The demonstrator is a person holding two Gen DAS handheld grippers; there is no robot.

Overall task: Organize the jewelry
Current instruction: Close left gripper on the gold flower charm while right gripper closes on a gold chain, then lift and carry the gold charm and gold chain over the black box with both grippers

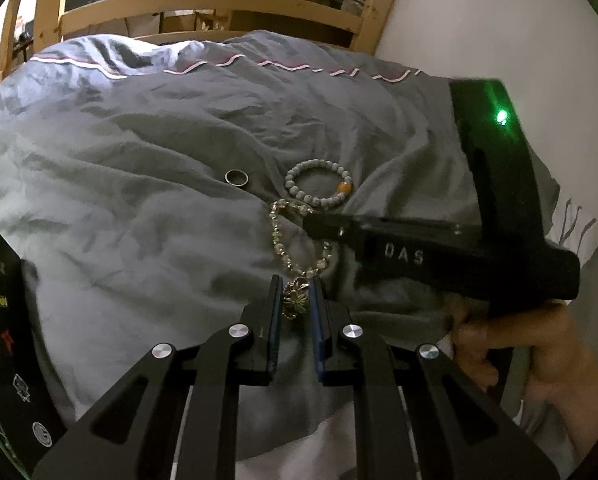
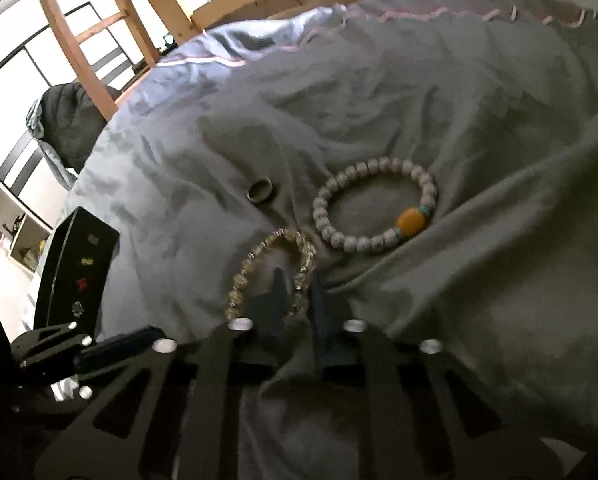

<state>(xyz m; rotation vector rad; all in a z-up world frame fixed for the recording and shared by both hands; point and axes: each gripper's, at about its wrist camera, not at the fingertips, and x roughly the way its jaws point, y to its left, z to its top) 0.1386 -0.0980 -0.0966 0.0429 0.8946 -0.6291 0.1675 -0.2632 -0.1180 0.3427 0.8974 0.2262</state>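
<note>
Three jewelry pcs lie on grey duvet [image 1: 139, 168]. Far left: metal ring [image 1: 236, 178], alone. Right of it: grey-bead bracelet [image 1: 319, 184] w/ orange bead. Near side: crystal bracelet [image 1: 277, 232], touching the bead one. Left gripper [image 1: 296, 300]: jaws narrow, flanking its metal charm [image 1: 295, 300]; contact unclear. Right gripper [image 2: 299, 284]: jaws narrow, straddling the crystal beads; grip unclear.

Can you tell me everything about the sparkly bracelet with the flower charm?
The sparkly bracelet is a loop of clear, yellowish beads that look like glass, with a metal flower charm. It lies flat on the grey blanket, just below the white bead bracelet. The left gripper has the charm between its fingers; the right gripper straddles its beads.
</note>
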